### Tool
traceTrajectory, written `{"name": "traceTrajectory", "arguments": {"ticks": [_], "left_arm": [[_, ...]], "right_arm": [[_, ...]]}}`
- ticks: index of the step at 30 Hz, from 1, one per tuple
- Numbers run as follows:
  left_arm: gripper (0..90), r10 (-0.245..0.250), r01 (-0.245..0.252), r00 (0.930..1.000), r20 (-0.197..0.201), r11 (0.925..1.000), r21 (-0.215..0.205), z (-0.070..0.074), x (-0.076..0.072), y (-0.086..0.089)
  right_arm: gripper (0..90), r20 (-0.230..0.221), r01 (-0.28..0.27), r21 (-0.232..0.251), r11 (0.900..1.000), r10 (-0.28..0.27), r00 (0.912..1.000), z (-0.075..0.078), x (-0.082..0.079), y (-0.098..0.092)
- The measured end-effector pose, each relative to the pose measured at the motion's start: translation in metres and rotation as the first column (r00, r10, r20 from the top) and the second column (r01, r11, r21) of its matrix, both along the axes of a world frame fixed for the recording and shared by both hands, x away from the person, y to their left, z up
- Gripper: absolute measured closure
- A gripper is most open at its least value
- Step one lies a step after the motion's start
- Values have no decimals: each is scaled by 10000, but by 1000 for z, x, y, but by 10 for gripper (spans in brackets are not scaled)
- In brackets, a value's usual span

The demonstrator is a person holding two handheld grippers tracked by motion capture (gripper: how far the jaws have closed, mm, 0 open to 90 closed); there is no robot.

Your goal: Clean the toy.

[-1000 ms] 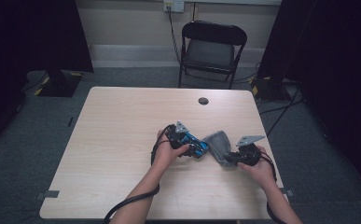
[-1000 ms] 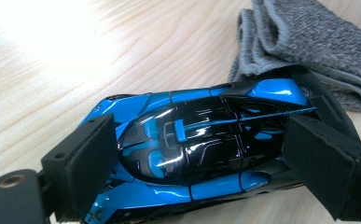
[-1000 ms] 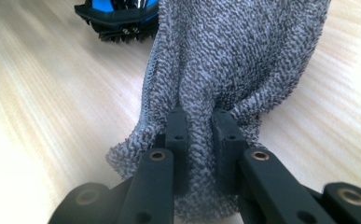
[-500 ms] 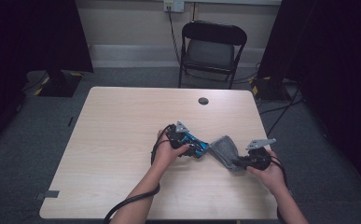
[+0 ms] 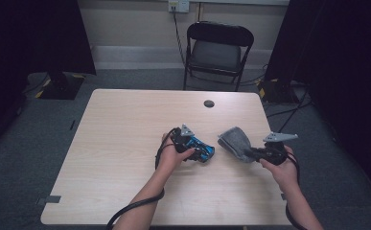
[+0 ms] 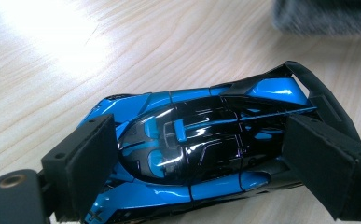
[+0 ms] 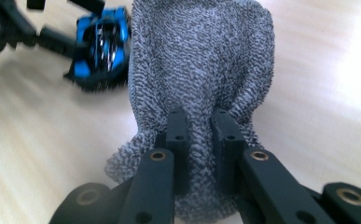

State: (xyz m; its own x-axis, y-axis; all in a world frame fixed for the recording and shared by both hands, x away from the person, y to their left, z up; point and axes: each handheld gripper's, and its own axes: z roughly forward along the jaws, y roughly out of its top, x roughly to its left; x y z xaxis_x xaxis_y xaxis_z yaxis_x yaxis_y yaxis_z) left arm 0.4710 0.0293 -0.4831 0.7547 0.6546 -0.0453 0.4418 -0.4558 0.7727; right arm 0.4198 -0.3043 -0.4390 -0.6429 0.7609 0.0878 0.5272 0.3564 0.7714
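Observation:
A blue and black toy car point(image 5: 204, 151) rests on the wooden table point(image 5: 125, 134) right of centre. My left gripper point(image 5: 195, 147) is shut on it. In the left gripper view its two black pads point(image 6: 87, 163) press the car point(image 6: 192, 144) from both sides. To the right, my right gripper point(image 5: 254, 154) is shut on a grey knitted cloth point(image 5: 235, 140), which is lifted a little off the table. In the right gripper view the cloth point(image 7: 201, 60) bunches between the narrow jaws of my right gripper point(image 7: 199, 123), with the car point(image 7: 101, 44) beyond it at the upper left.
A black folding chair point(image 5: 217, 48) stands behind the table's far edge. A small dark round cap point(image 5: 209, 103) sits in the tabletop near the back. Cables trail from both grippers toward the near edge. Dark curtains hang at both sides.
My right gripper has moved right and slightly up with the grey cloth, pulling it away from the car. The left gripper and the car have stayed put.

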Motion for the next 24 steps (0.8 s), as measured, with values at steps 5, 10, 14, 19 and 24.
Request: {"name": "traceTrajectory", "arguments": {"ticks": [5,10,14,19,24], "left_arm": [[106,-4,4,10000,-7,10000,12,0,0,0],[106,51,-50,10000,-28,10000,54,1,0,0],[107,53,-53,10000,-33,10000,-2,0,0,0],[107,30,-30,10000,44,10000,-51,-1,-1,1],[107,38,-38,10000,29,10000,-56,-1,-1,0]], "right_arm": [[793,290,125,-151,9998,-121,9995,7,19,21],[792,379,30,-423,9991,-14,9993,5,42,45],[792,478,-148,-676,9976,181,9987,-1,58,65],[792,481,-409,-880,9953,453,9978,-9,73,87],[792,409,-601,-1024,9929,646,9971,-18,84,102]]}}
